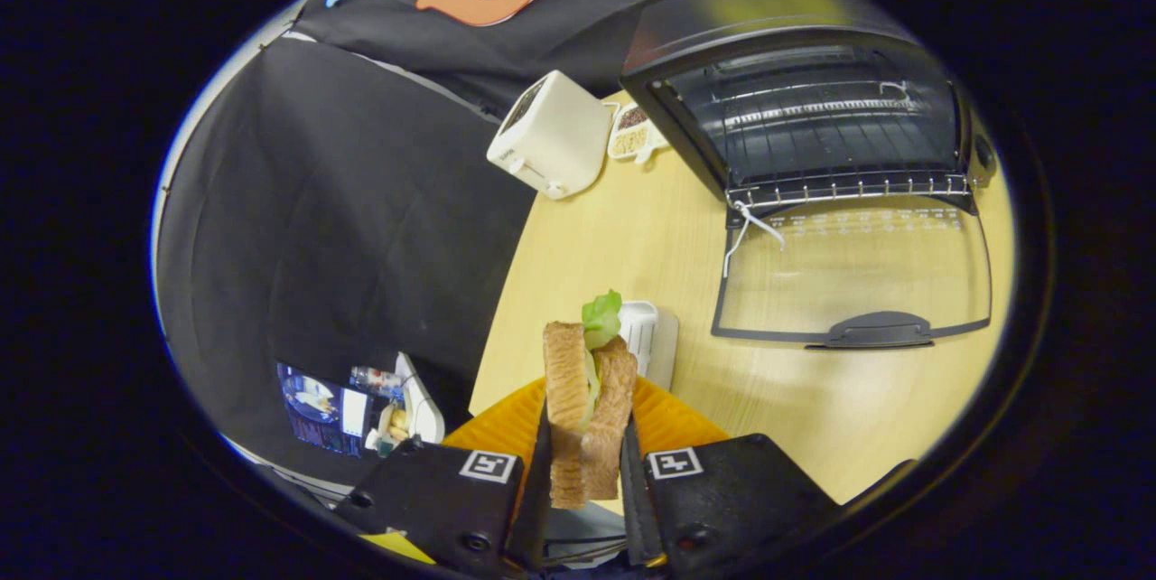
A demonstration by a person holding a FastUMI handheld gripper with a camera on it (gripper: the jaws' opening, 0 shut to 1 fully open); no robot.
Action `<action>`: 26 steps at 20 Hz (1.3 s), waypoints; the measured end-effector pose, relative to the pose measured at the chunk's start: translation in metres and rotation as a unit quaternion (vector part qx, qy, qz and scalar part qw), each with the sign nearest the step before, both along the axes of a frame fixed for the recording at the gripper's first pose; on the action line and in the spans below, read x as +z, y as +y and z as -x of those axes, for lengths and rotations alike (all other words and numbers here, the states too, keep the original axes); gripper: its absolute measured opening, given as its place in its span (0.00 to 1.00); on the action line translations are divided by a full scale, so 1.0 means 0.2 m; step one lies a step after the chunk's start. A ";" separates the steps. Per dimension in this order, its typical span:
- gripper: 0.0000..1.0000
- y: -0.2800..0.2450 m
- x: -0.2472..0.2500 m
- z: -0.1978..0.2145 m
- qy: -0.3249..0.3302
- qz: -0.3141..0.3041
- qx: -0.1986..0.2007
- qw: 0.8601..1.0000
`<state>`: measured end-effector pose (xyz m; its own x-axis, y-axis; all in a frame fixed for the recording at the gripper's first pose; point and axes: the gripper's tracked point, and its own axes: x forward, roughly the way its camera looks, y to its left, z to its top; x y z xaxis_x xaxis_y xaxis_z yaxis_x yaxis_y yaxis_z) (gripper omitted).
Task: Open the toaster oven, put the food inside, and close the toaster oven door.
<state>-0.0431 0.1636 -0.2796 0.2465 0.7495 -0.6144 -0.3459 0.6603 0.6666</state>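
Gripper view, contents by size, all placed against the toaster oven.

Table (pixel 632 246): light wood-grain top carrying everything listed below; its edge runs well to the left of the toaster oven, with black cloth beyond it.

Toaster oven (pixel 813 124): black body, standing at the far side of the table. Cavity open to view, wire rack (pixel 849 187) at its mouth, a white tie hanging from the rack's left corner.

Toaster oven door (pixel 853 268): glass panel in a dark frame, swung fully down and lying flat on the table in front of the cavity; dark handle on its near edge.

Gripper (pixel 585 472): two black fingers, each with a square marker, well short of the toaster oven door and to its left. Closed to a narrow gap, both pressing on the sandwich.

Sandwich (pixel 587 408): two brown bread slices held on edge and upright between the fingers, green lettuce showing at the top. Clear of the oven, well in front of the door handle.

Orange plate (pixel 673 422): ribbed, directly behind the sandwich.

Pop-up toaster (pixel 549 137): cream-white, just left of the toaster oven.

White ribbed object (pixel 646 341): just beyond the sandwich, nature unclear.

Small divided dish (pixel 630 133): between pop-up toaster and toaster oven, holding brownish contents.
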 end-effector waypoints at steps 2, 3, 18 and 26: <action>0.40 -0.08 0.05 -0.07 -0.008 -0.020 -0.023 0.999; 0.40 -0.13 0.08 -0.12 -0.013 -0.034 -0.041 0.998; 0.39 -0.64 0.04 -1.01 -0.029 -0.232 -0.376 0.897; 0.39 -0.56 -0.09 -1.33 -0.032 -0.252 -0.429 0.867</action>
